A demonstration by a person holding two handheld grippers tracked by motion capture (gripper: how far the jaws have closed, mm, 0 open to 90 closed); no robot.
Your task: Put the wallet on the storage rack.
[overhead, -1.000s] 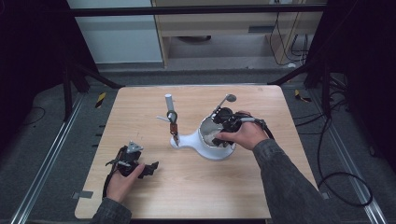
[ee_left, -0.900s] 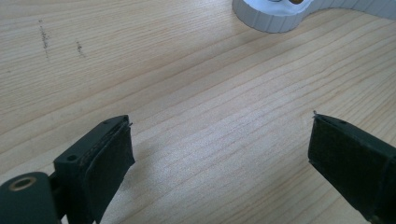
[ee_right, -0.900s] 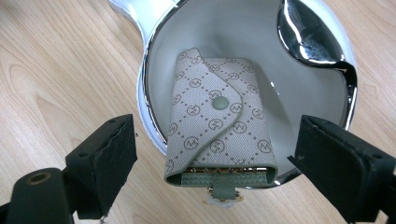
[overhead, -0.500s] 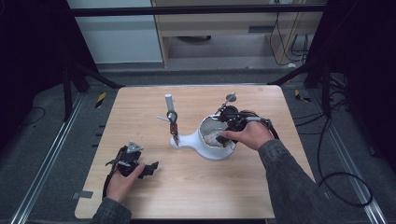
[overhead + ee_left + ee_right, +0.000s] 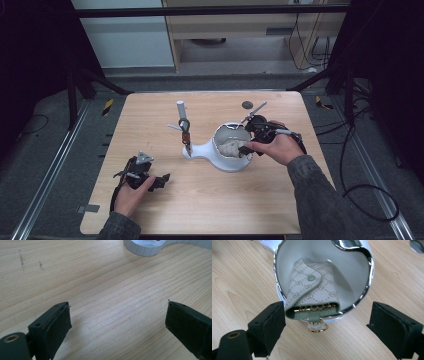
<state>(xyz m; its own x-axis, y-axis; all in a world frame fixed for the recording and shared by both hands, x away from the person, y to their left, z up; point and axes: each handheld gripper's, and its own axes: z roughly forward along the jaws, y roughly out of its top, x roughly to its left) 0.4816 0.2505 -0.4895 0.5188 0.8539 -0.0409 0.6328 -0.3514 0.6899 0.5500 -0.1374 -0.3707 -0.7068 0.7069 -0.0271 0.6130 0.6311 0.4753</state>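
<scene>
Key case (image 5: 312,293), cream with a monogram print and a round snap, lying tilted inside white bowl-shaped holder (image 5: 231,162), hinged end with its row of gold hooks resting up on the chrome rim nearest the camera of the right gripper view; small gold ring hanging just outside that rim, over the wood. Holder set a little right of the centre of the desk (image 5: 210,200), with a white neck running left to a short upright post (image 5: 186,134) that carries a dark loop. Thin white cylinder (image 5: 180,108) standing upright behind the post, toward the far edge. Dark round disc (image 5: 247,105) flat on the wood near the far right corner.

Right gripper (image 5: 325,322) held at the holder's right side, hand wrapped around it. Jaws apart, having just been opening, one black pad on each side of the case's hooked end; left pad close beside the case corner, contact not clear enough to tell, right pad well clear of it and over bare wood. Nothing clamped.

Left gripper (image 5: 117,317) low near the front left corner of the desk, gripped by the left hand (image 5: 131,197), well apart from the holder. Jaws spread wide over plain wood grain, nothing between the pads. Ribbed edge of the holder's base visible at the top of the left gripper view.
</scene>
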